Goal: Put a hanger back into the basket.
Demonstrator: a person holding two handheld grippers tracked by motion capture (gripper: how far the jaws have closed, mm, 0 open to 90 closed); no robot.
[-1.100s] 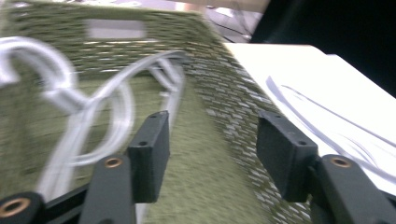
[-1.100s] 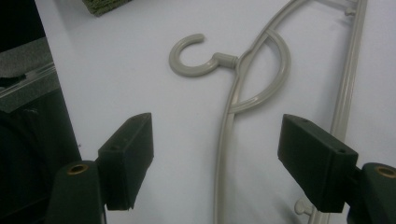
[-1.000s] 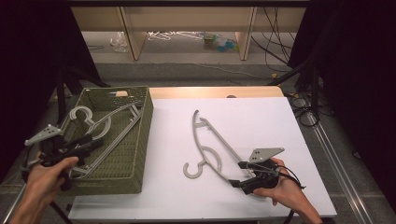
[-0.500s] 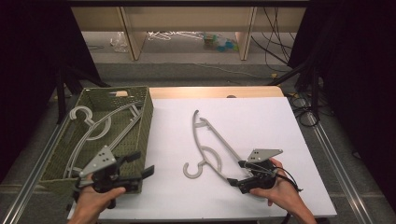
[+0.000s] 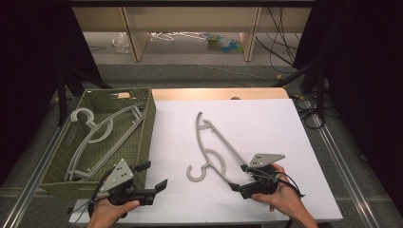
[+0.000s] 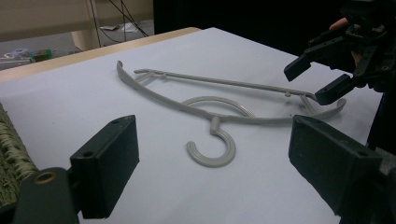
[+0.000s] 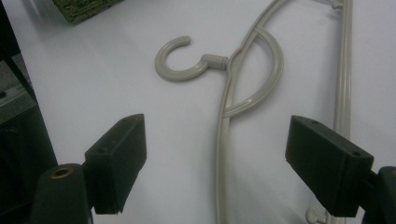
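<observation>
While both tongs gape empty, the basket (image 5: 147, 124) flanks the grey hanger (image 5: 216, 149) on the table (image 5: 285, 128).

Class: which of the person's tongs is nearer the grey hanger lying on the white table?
Right tongs, open at the hanger's end; left tongs sit farther off beside the basket.

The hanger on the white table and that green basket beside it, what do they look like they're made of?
The hanger looks like moulded plastic: uniform pale grey, smooth rounded bars with a slight sheen, and a hook cast in the same material. The basket seems woven, its olive-green walls showing a coarse braided texture; whether that is natural fibre or plastic cord I cannot tell.
</observation>
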